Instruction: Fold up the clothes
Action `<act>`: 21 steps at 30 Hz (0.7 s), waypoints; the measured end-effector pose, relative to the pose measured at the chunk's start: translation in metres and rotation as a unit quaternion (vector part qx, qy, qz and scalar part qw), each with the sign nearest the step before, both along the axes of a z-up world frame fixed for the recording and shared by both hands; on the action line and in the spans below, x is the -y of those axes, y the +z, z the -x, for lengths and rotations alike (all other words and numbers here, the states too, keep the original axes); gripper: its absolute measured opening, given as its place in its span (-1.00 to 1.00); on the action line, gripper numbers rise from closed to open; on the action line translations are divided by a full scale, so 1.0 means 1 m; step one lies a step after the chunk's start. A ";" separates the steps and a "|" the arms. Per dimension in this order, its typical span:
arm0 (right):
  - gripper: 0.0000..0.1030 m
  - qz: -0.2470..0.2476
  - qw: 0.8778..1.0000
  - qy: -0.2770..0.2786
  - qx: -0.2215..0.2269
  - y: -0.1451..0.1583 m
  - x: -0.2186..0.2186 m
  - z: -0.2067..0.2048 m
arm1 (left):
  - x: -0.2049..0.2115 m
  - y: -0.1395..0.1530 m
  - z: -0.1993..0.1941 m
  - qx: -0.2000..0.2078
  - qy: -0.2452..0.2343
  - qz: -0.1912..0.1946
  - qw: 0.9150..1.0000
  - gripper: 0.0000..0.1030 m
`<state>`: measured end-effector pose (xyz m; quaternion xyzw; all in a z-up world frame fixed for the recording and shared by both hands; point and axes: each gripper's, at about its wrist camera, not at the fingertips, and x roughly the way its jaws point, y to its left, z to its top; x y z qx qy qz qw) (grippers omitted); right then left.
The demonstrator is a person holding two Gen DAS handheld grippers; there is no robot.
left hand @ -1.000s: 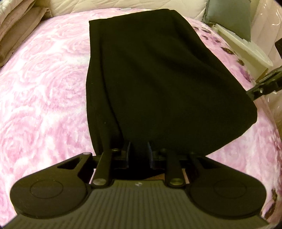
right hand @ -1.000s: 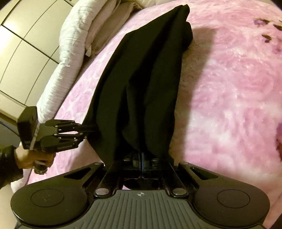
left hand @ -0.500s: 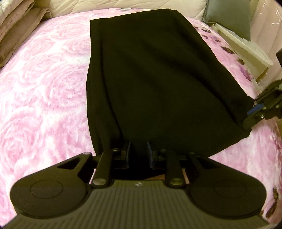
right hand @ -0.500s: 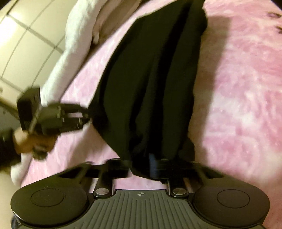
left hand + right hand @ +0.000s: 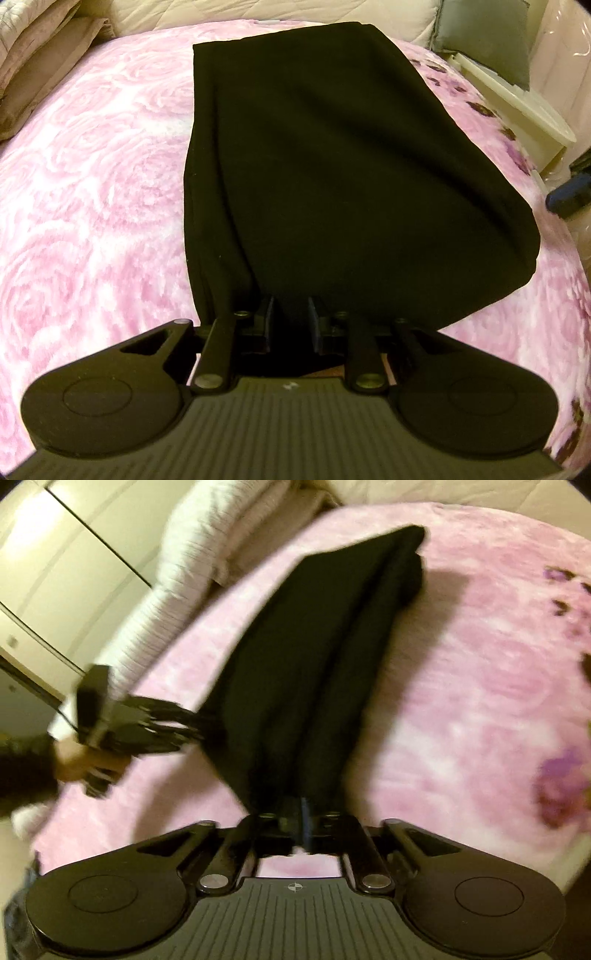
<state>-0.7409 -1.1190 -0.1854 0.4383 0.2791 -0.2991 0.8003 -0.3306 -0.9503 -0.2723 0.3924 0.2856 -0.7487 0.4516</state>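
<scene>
Pink bedspread (image 5: pixel 92 192) open both sides of black garment (image 5: pixel 332 166).

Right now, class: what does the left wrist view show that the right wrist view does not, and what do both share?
Only the left wrist view: a grey cushion and a white tray beyond the bed.

Only the right wrist view: white cupboard doors, a person's hand holding the left gripper, and the right gripper with jaws opening around cloth.

Both: the black garment lying on the pink rose blanket.
</scene>
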 end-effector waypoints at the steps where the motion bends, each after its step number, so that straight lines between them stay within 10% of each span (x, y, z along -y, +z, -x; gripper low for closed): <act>1: -0.37 0.002 1.000 0.002 0.003 -0.002 -0.002 -0.008 | 0.000 0.000 0.000 0.001 -0.002 -0.001 1.000 -0.65; 6: -0.35 -0.024 0.999 -0.027 -0.007 -0.037 -0.001 -0.031 | 0.001 0.001 0.000 0.003 -0.006 -0.002 1.000 -0.66; 13: -0.35 -0.136 0.967 -0.159 0.148 -0.064 0.012 0.013 | 0.001 0.000 -0.001 -0.003 -0.002 0.001 1.000 -0.67; 21: -0.39 -0.073 0.997 -0.018 0.024 -0.069 0.005 -0.049 | 0.000 0.000 -0.002 0.000 -0.003 0.001 1.000 -0.67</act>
